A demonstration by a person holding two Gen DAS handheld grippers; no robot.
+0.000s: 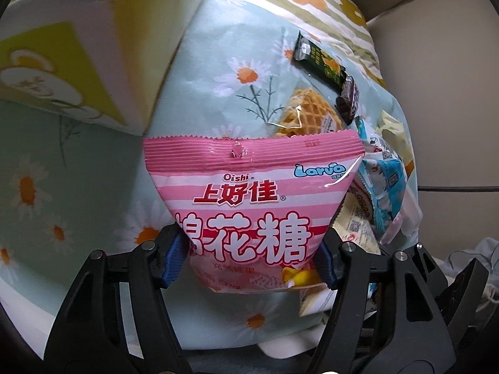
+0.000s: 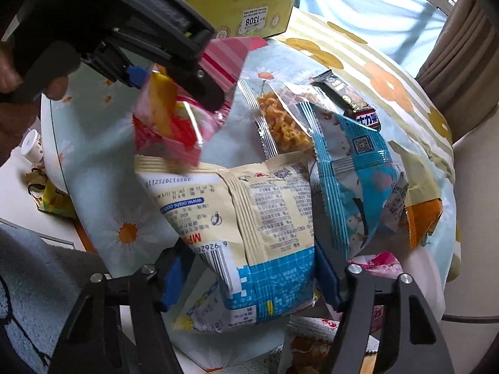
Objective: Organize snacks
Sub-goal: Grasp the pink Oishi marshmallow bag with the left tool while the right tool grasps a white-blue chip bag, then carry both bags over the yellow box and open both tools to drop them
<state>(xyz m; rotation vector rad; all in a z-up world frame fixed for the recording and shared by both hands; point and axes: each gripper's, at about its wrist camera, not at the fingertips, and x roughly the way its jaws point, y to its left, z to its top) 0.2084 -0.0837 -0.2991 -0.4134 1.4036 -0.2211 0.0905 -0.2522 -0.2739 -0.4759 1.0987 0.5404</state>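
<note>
My left gripper [image 1: 249, 258] is shut on a pink Oishi marshmallow bag [image 1: 246, 193] and holds it above the daisy-print cloth [image 1: 46, 180], near a yellow-green cardboard box [image 1: 87, 56]. The bag also shows in the right wrist view [image 2: 187, 115], lifted, with the left gripper [image 2: 174, 74] clamped on it. My right gripper [image 2: 249, 283] is shut on a cream and blue snack bag [image 2: 249, 224], its printed back facing me. Behind lie a blue snack bag [image 2: 355, 180], a clear noodle-snack pack [image 2: 280, 121] and a dark chocolate bar [image 2: 349, 99].
The yellow-green box [image 2: 237, 3] stands at the far side of the cloth. A waffle pack [image 1: 308, 112] and a green bar [image 1: 321, 59] lie beyond the pink bag. An orange packet [image 2: 424, 215] lies at right. A small white bottle [image 2: 32, 146] is off the left edge.
</note>
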